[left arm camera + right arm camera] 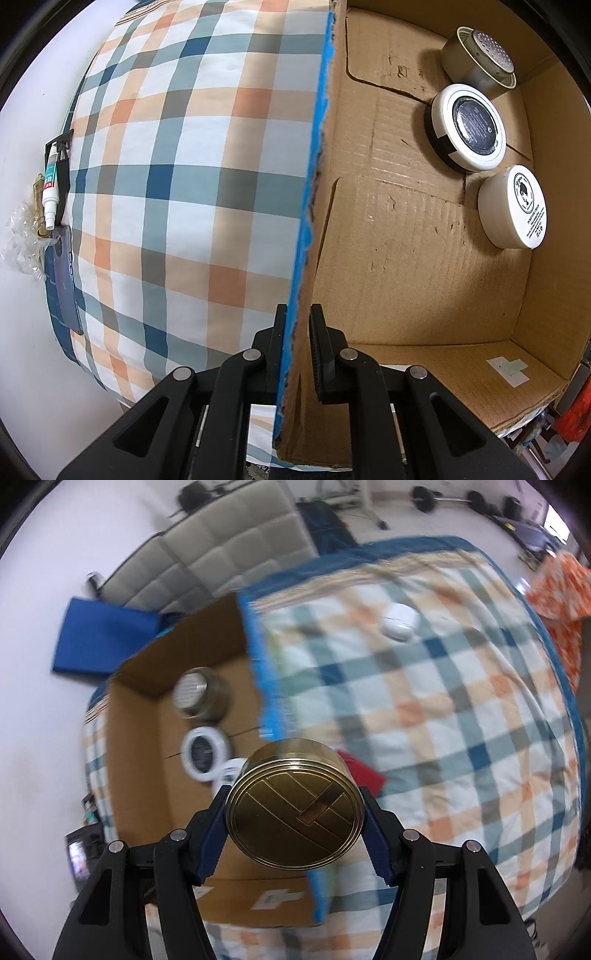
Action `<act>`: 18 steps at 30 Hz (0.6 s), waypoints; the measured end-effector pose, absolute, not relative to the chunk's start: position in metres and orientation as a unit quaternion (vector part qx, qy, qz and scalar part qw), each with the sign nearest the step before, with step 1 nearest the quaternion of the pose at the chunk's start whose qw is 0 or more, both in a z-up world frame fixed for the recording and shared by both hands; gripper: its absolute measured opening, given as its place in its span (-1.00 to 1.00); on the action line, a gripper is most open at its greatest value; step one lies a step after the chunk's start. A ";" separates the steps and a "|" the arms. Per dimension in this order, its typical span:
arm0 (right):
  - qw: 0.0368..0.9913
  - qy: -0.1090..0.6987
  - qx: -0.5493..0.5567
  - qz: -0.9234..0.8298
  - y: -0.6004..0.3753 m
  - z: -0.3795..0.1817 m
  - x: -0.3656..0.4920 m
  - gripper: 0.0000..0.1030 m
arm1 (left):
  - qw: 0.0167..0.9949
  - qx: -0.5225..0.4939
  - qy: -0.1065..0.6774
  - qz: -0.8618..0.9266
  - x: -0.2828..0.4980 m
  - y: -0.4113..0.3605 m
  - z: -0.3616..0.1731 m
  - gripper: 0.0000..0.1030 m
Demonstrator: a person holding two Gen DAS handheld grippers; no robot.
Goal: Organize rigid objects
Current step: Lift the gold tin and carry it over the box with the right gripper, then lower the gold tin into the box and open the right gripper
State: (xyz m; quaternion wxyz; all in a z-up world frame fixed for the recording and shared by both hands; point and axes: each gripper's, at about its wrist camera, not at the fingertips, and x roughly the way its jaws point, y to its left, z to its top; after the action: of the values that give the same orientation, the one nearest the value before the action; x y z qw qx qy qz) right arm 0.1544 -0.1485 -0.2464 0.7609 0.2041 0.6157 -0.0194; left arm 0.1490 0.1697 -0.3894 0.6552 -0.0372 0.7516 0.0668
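My left gripper [298,332] is shut on the blue-edged wall of the cardboard box [306,206]. Inside the box lie a silver tin [478,57], a white-rimmed black jar [467,127] and a white cream jar [513,206]. My right gripper [295,808] is shut on a round gold tin [295,805] and holds it in the air above the box's near right corner. The box [140,775] shows in the right wrist view with the silver tin [199,698] and the white-rimmed jar [205,753] in it. A white case [400,622] lies on the plaid bedspread [443,720].
The box stands on a bed with a plaid cover [166,184]. A white tube [50,192] and a phone [64,280] lie at the bed's edge. A red item [364,773] lies beside the box. A grey headboard [221,550] and a blue mat [99,635] stand beyond.
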 end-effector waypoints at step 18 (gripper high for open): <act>0.733 0.653 0.154 0.110 -0.018 -0.272 0.193 0.31 | 0.656 -0.044 0.751 0.065 0.146 0.173 -0.390 -0.84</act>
State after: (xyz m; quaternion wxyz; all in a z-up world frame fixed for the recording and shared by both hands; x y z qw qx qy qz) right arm 0.1931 -0.0179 -0.2716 0.7334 0.1541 0.6529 0.1101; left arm 0.1463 0.1732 -0.3895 0.6560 -0.0436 0.7507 0.0655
